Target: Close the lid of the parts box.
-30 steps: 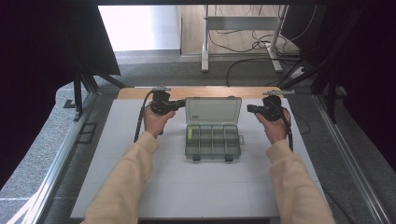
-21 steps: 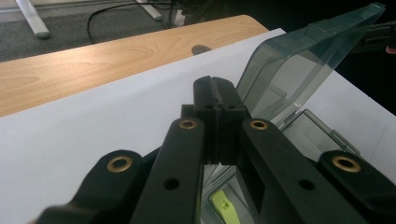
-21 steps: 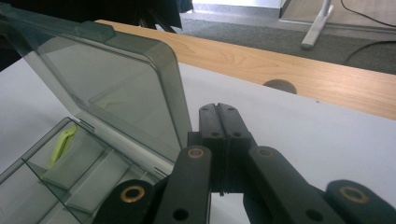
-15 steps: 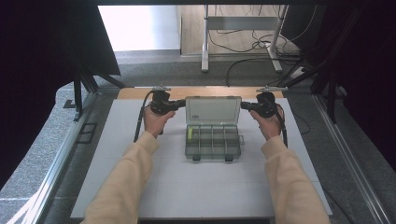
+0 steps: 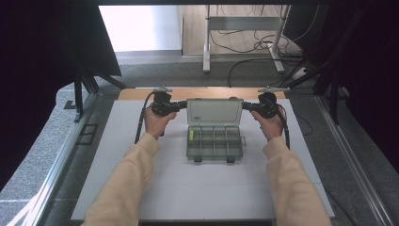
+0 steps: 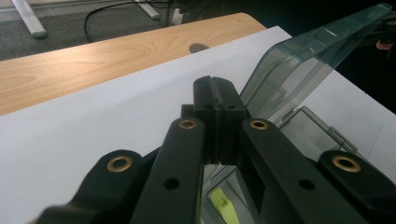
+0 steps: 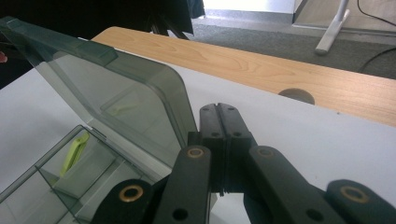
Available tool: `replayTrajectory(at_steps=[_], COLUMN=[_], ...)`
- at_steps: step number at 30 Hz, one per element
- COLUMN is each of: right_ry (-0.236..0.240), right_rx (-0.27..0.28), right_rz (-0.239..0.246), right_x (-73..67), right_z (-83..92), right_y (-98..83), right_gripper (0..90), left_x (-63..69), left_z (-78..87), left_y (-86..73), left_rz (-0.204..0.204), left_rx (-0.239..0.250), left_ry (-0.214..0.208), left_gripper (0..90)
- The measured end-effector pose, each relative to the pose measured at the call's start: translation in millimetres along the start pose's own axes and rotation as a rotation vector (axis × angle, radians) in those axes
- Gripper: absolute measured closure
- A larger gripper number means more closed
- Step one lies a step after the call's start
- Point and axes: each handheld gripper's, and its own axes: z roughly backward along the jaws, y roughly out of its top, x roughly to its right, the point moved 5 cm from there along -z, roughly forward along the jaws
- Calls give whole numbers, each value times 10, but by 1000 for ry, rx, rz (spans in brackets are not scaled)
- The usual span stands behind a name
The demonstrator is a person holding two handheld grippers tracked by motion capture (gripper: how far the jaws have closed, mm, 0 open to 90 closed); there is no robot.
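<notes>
A clear grey compartment box (image 5: 214, 146) sits mid-table with its lid (image 5: 214, 112) standing open at the back. A yellow-green piece (image 5: 192, 136) lies in its far left compartment. My left gripper (image 5: 182, 106) is shut with nothing in it, its tips level and close beside the lid's left edge. My right gripper (image 5: 245, 106) is shut and empty too, close beside the lid's right edge. In the left gripper view the closed left gripper (image 6: 216, 86) sits left of the lid (image 6: 303, 65). In the right gripper view the right gripper (image 7: 223, 112) sits just right of the lid (image 7: 107, 88). Contact with the lid I cannot tell.
The box stands on a white table board (image 5: 188, 188) with a wooden strip (image 5: 141, 93) along its far edge, which has a round hole (image 7: 295, 95). Beyond are grey floor, cables and a metal frame (image 5: 207, 42). Dark curtains hang at both sides.
My right gripper has moved left, from a gap away to right beside the lid's right edge. The left gripper and the box have stayed put.
</notes>
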Motion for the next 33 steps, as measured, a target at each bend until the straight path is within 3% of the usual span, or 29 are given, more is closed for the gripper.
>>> replayTrajectory(at_steps=[23,33], right_ry=[26,37], right_rx=[6,6], right_rz=[19,28], right_x=[-32,-65], right_z=[46,64], right_y=[-78,-102], right_gripper=[899,899], left_x=[39,124], left_z=[21,5], left_y=[2,-9], left_rz=[3,-33], left_rx=[4,-11], left_ry=[-27,-51], left_gripper=[896,889])
